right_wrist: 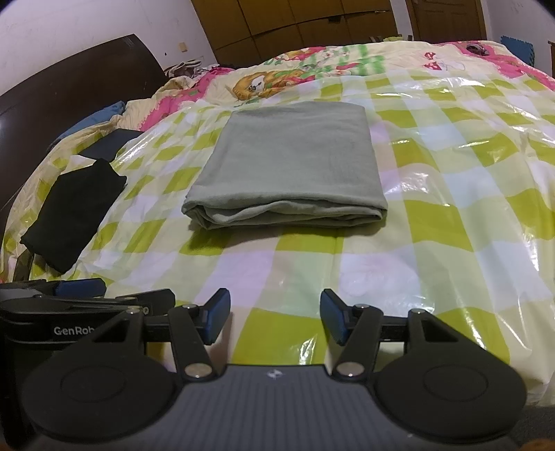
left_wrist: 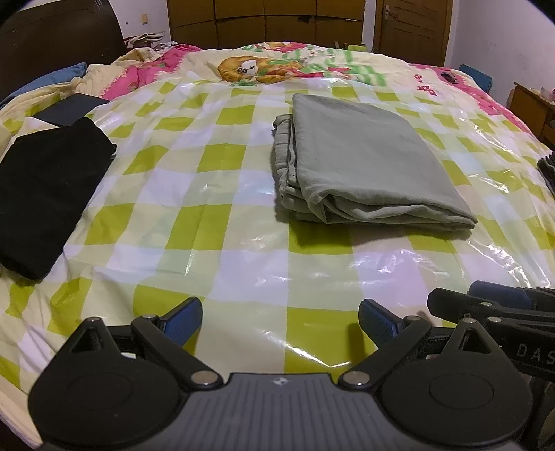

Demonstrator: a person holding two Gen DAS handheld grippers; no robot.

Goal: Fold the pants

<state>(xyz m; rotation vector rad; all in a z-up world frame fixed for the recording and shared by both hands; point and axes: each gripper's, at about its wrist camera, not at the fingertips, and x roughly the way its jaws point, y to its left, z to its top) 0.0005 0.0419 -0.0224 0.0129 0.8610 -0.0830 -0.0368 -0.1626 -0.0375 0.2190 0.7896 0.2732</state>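
Note:
Grey-green pants (left_wrist: 364, 163) lie folded into a neat rectangle on the checked plastic sheet (left_wrist: 215, 194) that covers the bed; in the right wrist view the pants (right_wrist: 288, 166) sit straight ahead. My left gripper (left_wrist: 280, 324) hovers near the bed's front edge, open, with nothing between its blue pads. My right gripper (right_wrist: 274, 317) is also open and empty, well short of the pants. Each gripper shows at the side of the other's view: the right one (left_wrist: 499, 301) and the left one (right_wrist: 83, 295).
A folded black garment (left_wrist: 48, 194) lies at the left of the sheet, also seen from the right wrist (right_wrist: 73, 211). A dark flat item (left_wrist: 69, 109) sits behind it. A dark headboard (right_wrist: 52, 93) stands at left, wooden wardrobes (left_wrist: 263, 24) and a door (left_wrist: 412, 27) behind.

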